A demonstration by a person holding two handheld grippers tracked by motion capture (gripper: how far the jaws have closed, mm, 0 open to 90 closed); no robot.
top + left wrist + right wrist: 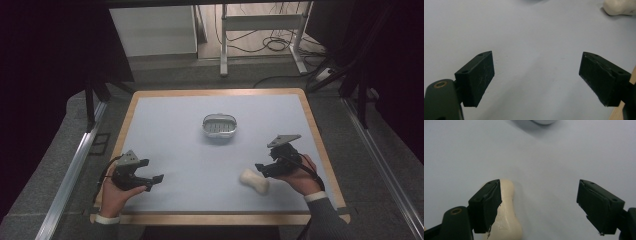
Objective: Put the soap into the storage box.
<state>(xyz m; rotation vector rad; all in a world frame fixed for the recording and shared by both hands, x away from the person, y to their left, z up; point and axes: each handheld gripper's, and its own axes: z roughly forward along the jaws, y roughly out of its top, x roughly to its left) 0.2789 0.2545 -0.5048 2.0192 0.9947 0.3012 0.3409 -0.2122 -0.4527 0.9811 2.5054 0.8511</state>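
Right beside my wide-open right gripper [537, 207], the cream, bone-shaped soap [506, 215] lies on the blue mat [170, 130]; probably firm and slick, so I'd pinch its narrow waist. Left gripper [536, 77] open, empty.

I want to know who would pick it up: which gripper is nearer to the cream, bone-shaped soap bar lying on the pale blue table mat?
Right. The right gripper hovers directly beside the cream bone-shaped soap bar, jaws open. The left gripper waits far across the mat, also open.
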